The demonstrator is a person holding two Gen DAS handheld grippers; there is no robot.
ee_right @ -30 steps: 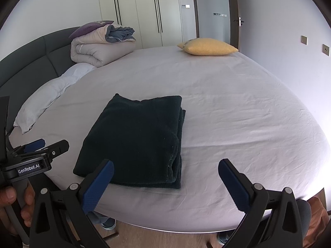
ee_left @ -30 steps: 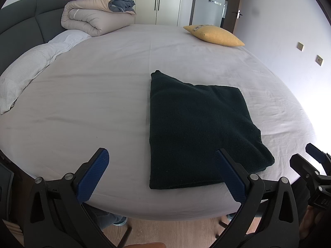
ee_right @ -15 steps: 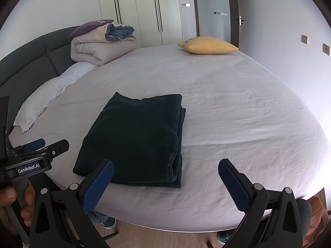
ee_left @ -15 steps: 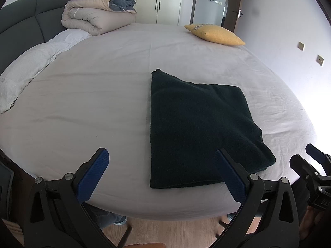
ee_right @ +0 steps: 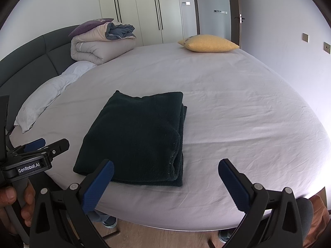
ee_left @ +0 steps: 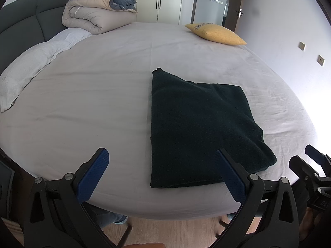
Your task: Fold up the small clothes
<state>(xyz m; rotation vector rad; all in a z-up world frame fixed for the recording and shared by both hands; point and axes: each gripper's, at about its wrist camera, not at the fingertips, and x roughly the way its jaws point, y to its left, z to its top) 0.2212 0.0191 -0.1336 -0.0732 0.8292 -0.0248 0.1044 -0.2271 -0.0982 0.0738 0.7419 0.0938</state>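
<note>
On the bed (ee_left: 103, 95), the left wrist view shows the folded dark cloth (ee_left: 198, 124) ahead, right of the left gripper (ee_left: 161, 171), whose fingers are wide open. From the right wrist view, the right gripper (ee_right: 165, 177) is open too, cloth ahead-left, long side running away.

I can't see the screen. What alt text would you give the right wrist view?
A dark green folded fleece garment lies flat near the front edge of a bed with a pale grey sheet. The open right claw hovers in front of it, holding nothing. A yellow cushion lies at the far side.
</note>
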